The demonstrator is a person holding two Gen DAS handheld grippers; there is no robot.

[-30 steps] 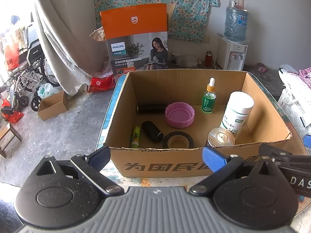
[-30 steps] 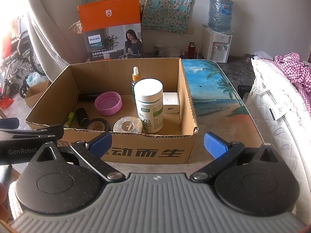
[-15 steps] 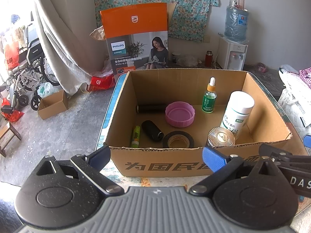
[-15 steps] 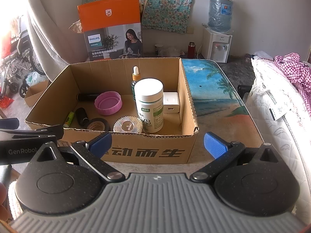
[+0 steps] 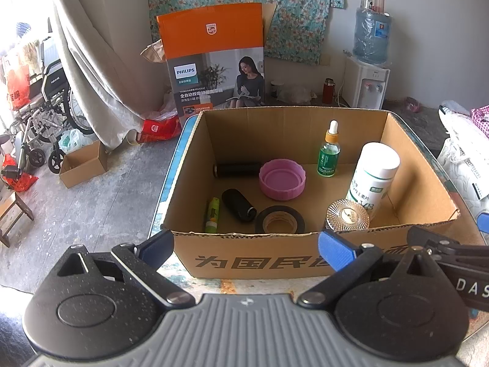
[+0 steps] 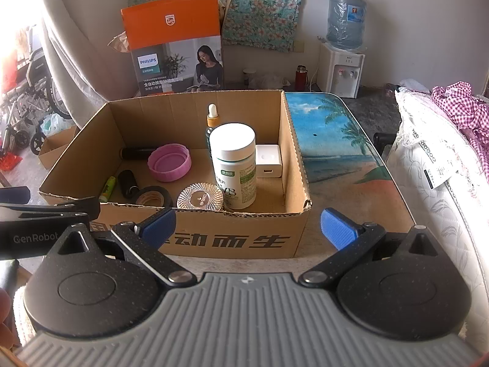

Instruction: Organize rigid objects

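An open brown cardboard box (image 5: 305,134) is sitting on the beach-print table (image 6: 336,140), holding, from left, a green marker (image 5: 212,215), black cylinders, a pink plastic lid (image 5: 281,178), a dropper bottle and a white pill bottle (image 5: 373,175). Only the right wrist view is showing the white charger cube (image 6: 268,165). The left gripper (image 5: 244,249) and right gripper (image 6: 247,226) are hovering before the near wall, fingers apart and empty; the tabletop is lying bare right of the box.

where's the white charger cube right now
The charger cube shows only in the right wrist view: it sits inside the cardboard box near the right wall, just behind and right of the white bottle. In the left wrist view that bottle hides it.
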